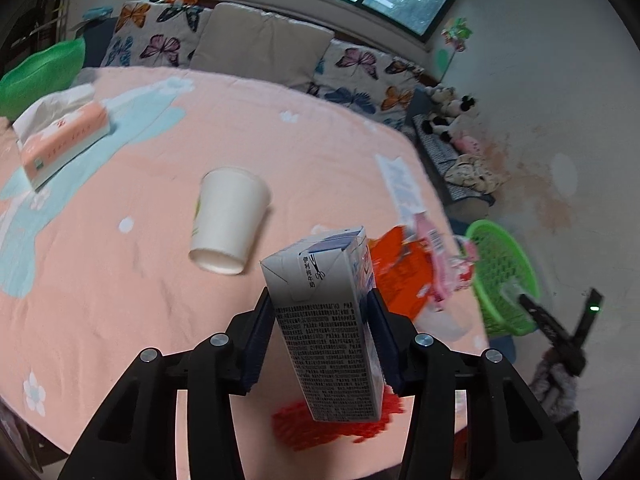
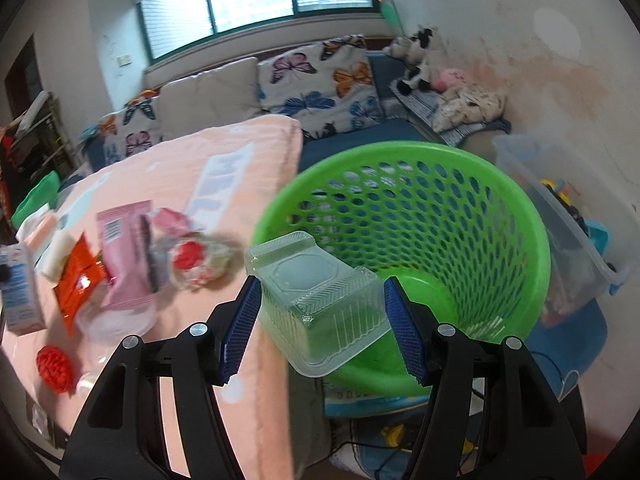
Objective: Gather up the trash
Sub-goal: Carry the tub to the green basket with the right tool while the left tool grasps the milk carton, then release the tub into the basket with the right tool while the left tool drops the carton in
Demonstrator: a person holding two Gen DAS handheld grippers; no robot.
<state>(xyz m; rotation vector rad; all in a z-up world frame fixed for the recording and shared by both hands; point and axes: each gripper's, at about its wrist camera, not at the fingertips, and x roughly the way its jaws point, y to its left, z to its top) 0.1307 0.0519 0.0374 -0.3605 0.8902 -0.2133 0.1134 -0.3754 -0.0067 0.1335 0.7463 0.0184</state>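
Pink bedding (image 1: 132, 280) with pale blue and white flower prints covers the wide surface where most of the trash lies. Beside its edge stands a green perforated plastic basket (image 2: 516, 216), its mouth wide open in the right wrist view. On the bedding a white paper cup (image 1: 226, 220) lies on its side, base toward the camera, well apart from a pink tissue pack (image 1: 64, 142) at the far left. An orange wrapper (image 1: 404, 276), a pink packet (image 2: 124, 256) and a red net (image 2: 54, 368) sit together near the bedding's edge.

The left gripper (image 1: 320, 340) has its dark pads pressed on both sides of a milk carton (image 1: 328, 320), which stands tilted between them, raised above the bedding with the red net under it.

The right gripper (image 2: 322, 332) clamps a clear plastic clamshell container (image 2: 320, 304) between its blue pads, just over the basket's near rim.
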